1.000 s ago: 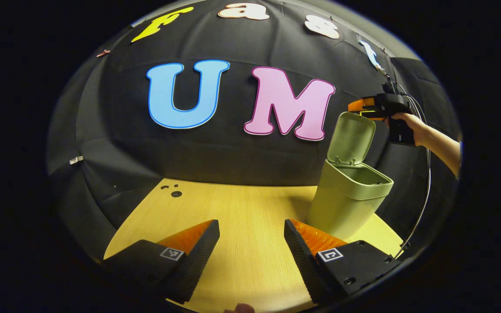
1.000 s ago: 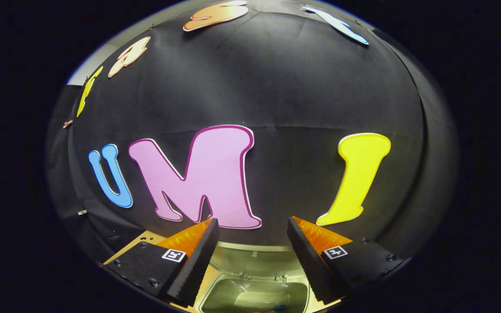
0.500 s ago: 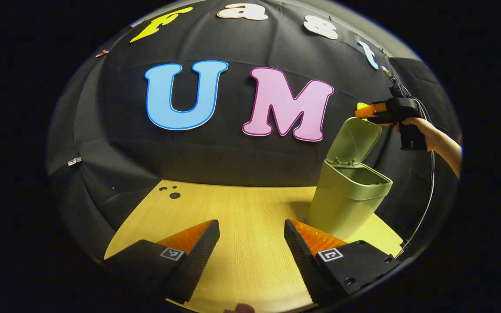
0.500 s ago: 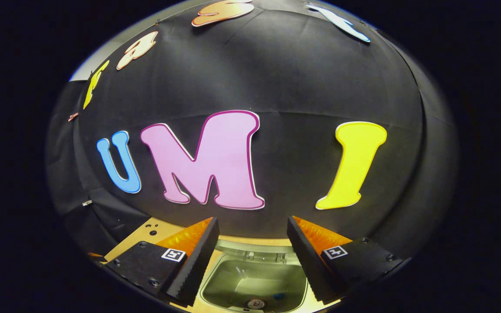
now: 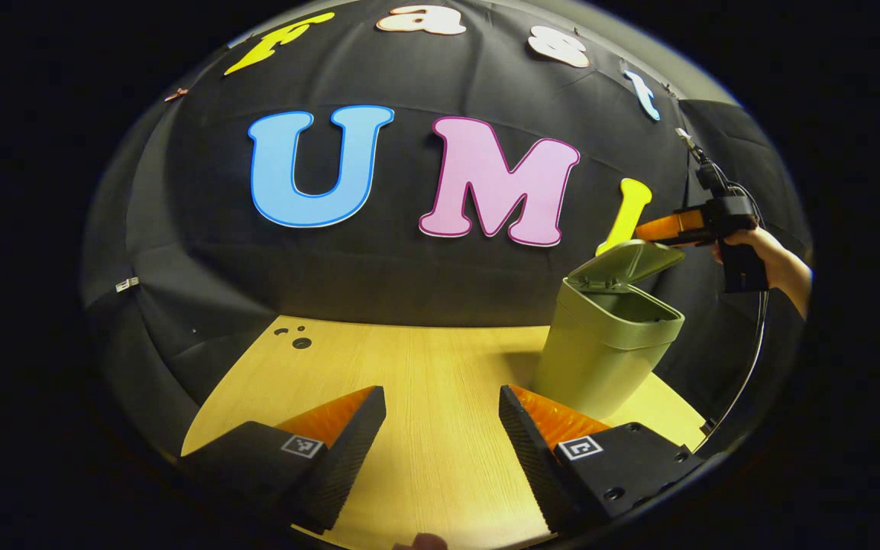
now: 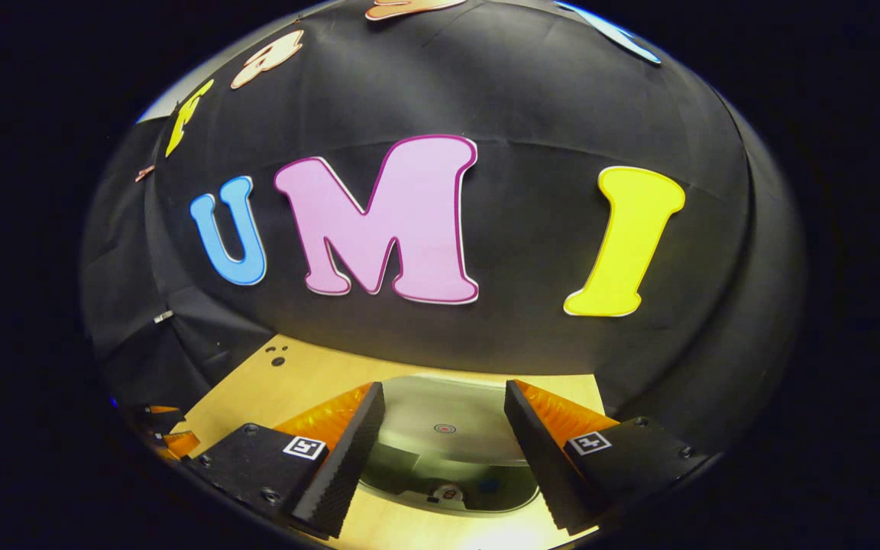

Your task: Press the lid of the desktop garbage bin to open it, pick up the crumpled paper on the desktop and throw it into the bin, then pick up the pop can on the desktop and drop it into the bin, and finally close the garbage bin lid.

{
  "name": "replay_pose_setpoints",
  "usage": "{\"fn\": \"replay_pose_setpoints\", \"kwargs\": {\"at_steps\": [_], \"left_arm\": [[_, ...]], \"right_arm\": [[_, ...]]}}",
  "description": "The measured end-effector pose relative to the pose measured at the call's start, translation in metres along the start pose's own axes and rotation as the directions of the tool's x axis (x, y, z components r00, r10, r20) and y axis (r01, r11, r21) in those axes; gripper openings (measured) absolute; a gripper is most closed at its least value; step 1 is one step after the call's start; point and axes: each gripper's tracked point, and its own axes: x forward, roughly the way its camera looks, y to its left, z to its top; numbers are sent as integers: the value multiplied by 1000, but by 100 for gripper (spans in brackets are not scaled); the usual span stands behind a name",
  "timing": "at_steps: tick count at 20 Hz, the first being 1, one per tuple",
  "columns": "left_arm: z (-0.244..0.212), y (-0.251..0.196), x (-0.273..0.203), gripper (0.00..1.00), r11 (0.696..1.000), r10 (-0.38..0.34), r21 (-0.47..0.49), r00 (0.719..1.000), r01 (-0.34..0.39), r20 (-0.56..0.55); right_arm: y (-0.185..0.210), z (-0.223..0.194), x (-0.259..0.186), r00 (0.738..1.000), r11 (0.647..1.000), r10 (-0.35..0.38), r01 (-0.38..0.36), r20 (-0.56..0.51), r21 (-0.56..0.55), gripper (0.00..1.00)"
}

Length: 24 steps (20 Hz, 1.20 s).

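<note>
Your right gripper (image 6: 444, 451), jaws apart and empty, sits above the half-lowered lid (image 6: 448, 416); the can appears inside the bin (image 5: 608, 344). Left gripper (image 5: 441, 451) idles, jaws apart. Only shutting the lid remains.

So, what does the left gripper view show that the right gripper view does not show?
Left gripper view: the tall green plastic bin from the side, its lid tilted partway down, the right gripper just above the lid, a hand holding it. Right gripper view: the lid's top from above, with the bin's opening under it. Both: the light wooden table.
</note>
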Motion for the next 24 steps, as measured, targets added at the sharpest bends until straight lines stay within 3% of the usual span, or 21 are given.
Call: {"fn": "replay_pose_setpoints", "kwargs": {"at_steps": [9,24], "left_arm": [[-3,-2,3,95,1000,0,-1,1000,0,-7],[-5,-4,3,95,1000,0,7,1000,0,-15]], "right_arm": [[-5,-65,-3,991,1000,-3,5,-137,19,99],[-1,-108,-2,982,1000,-1,-3,-186,-19,99]]}}
